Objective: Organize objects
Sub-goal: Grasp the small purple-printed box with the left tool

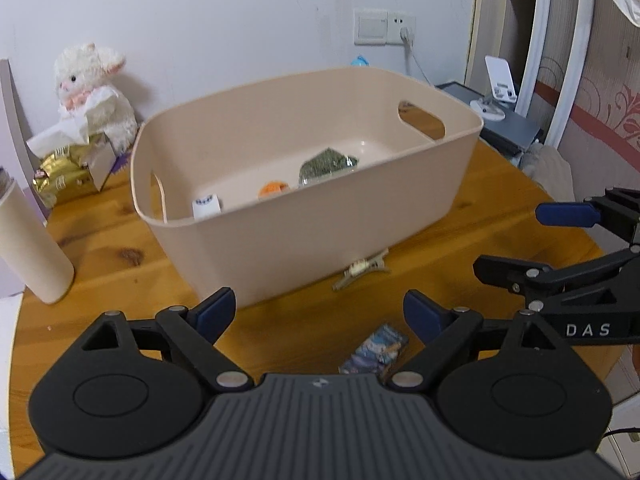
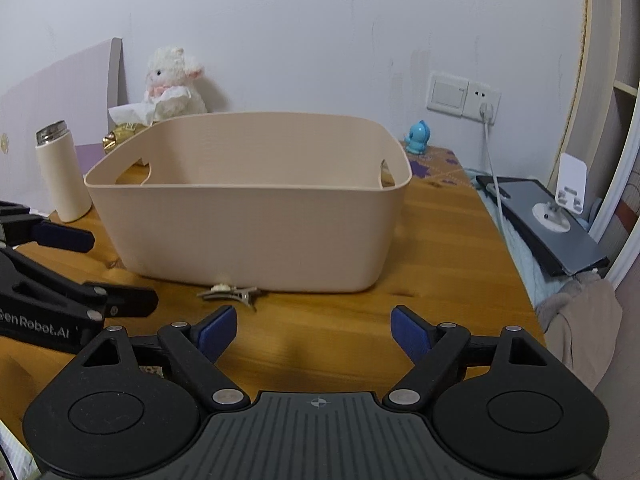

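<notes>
Beige bin [image 1: 320, 216] at table [image 1: 120, 248] centre, upright, handle cut-outs at both ends. Inside, on the floor of the bin: a green packet [image 1: 326, 164], an orange item [image 1: 273, 190] and a small white box [image 1: 206, 205], each apart from the others. Hair clip [image 1: 362, 270] on the wood, touching or just beside the near wall of the bin; same clip [image 2: 230, 294] visible from the right wrist. Small printed packet [image 1: 376, 350] flat on the table, just ahead of the left gripper [image 1: 318, 314], under its right finger. Left gripper: fingers spread wide, nothing between them. Right gripper [image 2: 312, 330]: fingers likewise spread, empty, over bare wood in front of the bin. Each gripper visible at the edge of the other's view, side by side. Cream bottle [image 1: 28, 248] upright at left. Plush lamb [image 1: 94, 92] and tissue box [image 1: 86, 148] against the wall behind. Blue figure [image 2: 418, 138] at the far right corner.
</notes>
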